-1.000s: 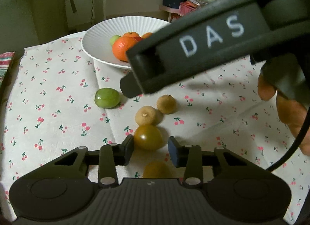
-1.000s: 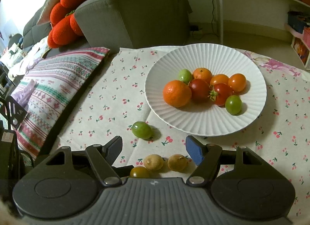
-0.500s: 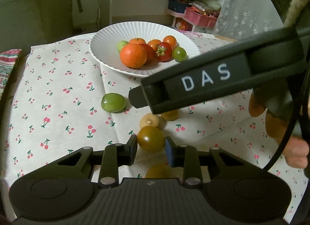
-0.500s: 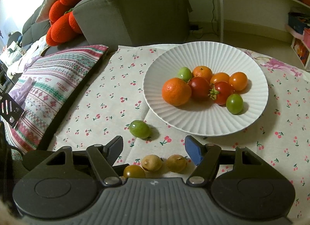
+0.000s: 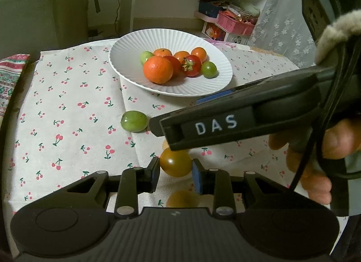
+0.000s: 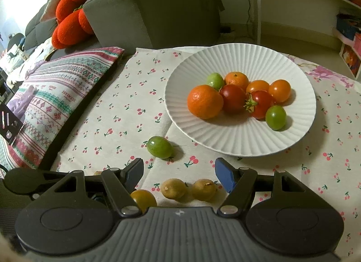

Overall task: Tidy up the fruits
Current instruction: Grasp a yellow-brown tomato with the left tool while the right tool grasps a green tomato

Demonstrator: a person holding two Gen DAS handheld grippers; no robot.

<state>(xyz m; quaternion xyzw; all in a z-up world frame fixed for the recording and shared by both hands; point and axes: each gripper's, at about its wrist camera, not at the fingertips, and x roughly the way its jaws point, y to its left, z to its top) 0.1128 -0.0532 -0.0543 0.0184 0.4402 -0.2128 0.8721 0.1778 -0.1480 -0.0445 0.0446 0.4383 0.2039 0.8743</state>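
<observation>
Left gripper [image 5: 175, 172]: low over the tablecloth, fingers pressed against both sides of an olive-yellow tomato [image 5: 175, 163], pinching it.
Right gripper [image 6: 179, 175]: held level above the cloth, jaws spread wide with nothing between them; in the left wrist view its body crosses just above the left gripper, gripped by the person's right hand [image 5: 315, 156].
Held tomato: round, glossy, olive-yellow, near the front edge of the cloth, well apart from the plate.
Loose fruit: a green grape [image 6: 159, 146] lies on the cloth near the plate; two brownish round fruits [image 6: 173, 188] lie side by side under the right gripper.
Plate [image 6: 293, 68]: white, ribbed, holding oranges, red and orange tomatoes and green fruits in a cluster.
Surface: white tablecloth [image 6: 112, 113] with a cherry print.
Room: grey sofa [image 6: 153, 11], striped cushion [image 6: 54, 95], shelves at the back.
</observation>
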